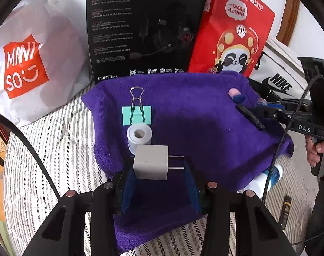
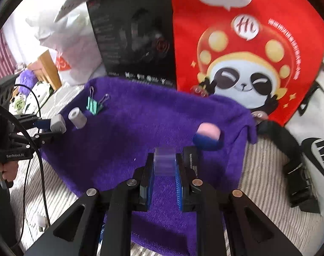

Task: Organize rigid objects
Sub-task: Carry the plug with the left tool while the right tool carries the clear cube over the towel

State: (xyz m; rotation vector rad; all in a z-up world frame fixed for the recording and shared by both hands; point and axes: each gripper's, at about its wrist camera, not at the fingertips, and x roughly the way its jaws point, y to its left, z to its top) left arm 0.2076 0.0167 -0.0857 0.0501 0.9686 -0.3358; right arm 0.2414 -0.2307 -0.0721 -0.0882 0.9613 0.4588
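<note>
The red bag (image 2: 247, 42) is blurring in the right wrist view, its top running off the frame at 12 o'clock. The white tube (image 1: 266, 177) is hiding partly under the purple cloth (image 1: 183, 106) at 4 o'clock. Box (image 1: 140, 25) print is reading too small.

Left gripper (image 1: 159, 166): angled downward, jaws part-closed on a white plug adapter (image 1: 151, 163); right gripper (image 2: 164, 164): angled downward, jaws clamped on a small clear block (image 2: 164, 162); a bare hand (image 1: 318, 151) wraps its handle
</note>
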